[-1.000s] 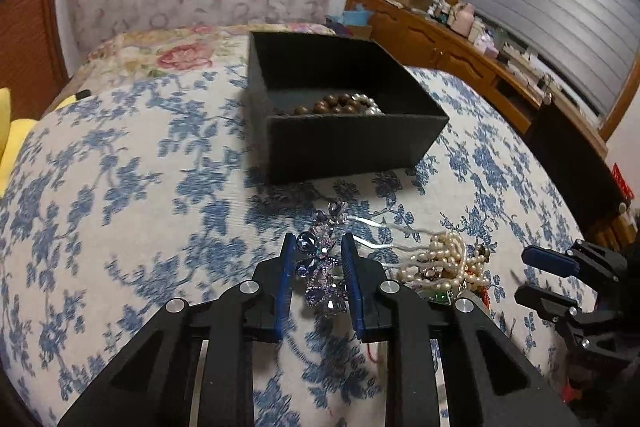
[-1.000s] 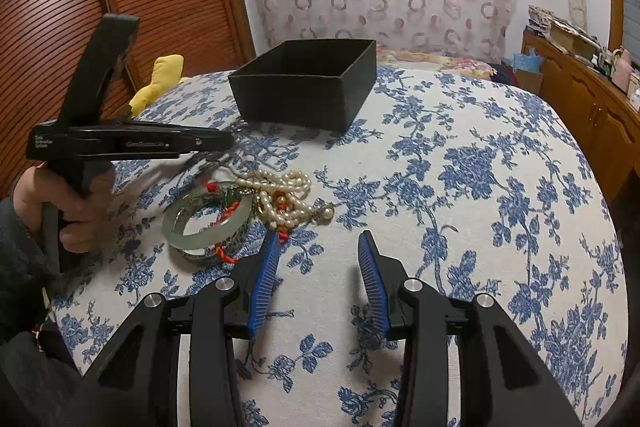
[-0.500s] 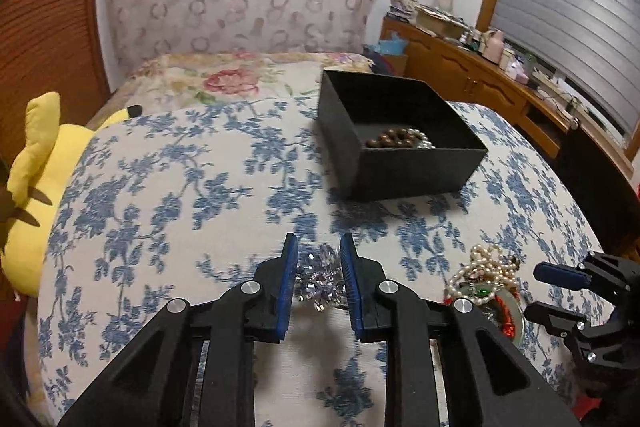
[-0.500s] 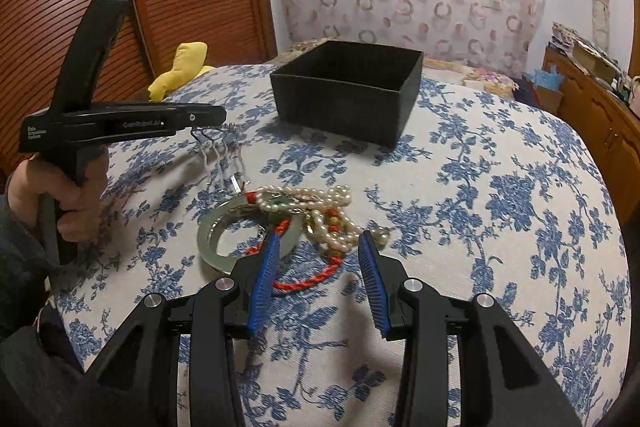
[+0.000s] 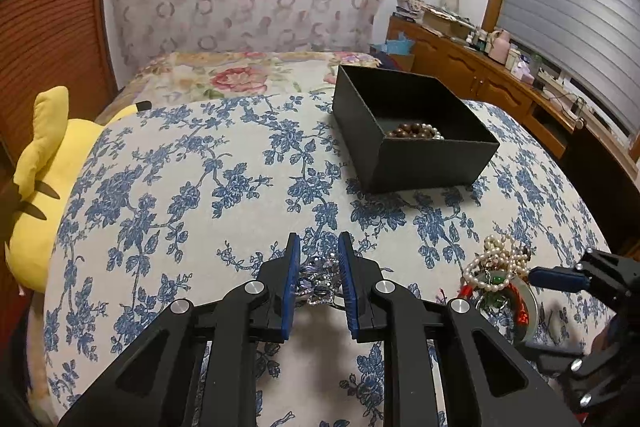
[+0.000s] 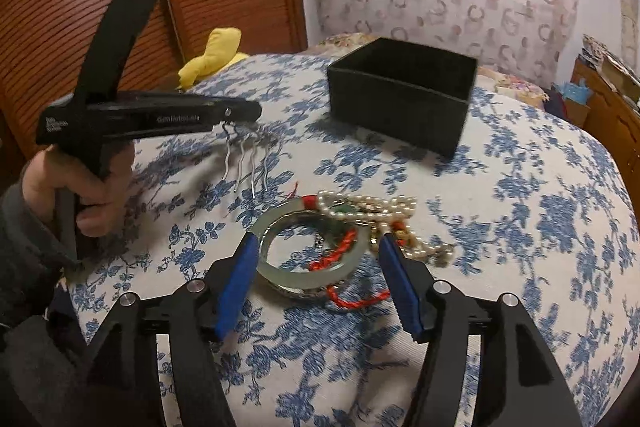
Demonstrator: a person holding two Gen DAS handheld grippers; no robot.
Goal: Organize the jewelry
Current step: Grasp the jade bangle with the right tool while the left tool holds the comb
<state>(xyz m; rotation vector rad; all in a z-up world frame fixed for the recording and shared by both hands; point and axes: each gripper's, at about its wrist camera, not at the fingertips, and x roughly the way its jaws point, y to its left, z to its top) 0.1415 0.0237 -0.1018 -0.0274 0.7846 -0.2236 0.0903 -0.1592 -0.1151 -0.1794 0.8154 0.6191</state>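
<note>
Right gripper point(image 6: 314, 269) has advanced over the jade bangle point(image 6: 308, 251), jaws just widened, gripping nothing; we note left gripper point(image 5: 319, 277) clamps the crystal hair comb point(image 5: 318, 281).

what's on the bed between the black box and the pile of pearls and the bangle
Nothing: between the black box and the pearls with the bangle, the right wrist view shows only bare flowered bedspread.

Both grippers tilt down, one clamped and one wide.

The left gripper point(image 5: 319, 269) has its jaws pinched on a sparkly hair comb point(image 5: 318, 281), gripped by a hand point(image 6: 86, 187) in a dark sleeve. The right gripper point(image 6: 316, 267) has just been opening its jaws, which straddle a pale bangle point(image 6: 308, 259) without pressing it.
</note>
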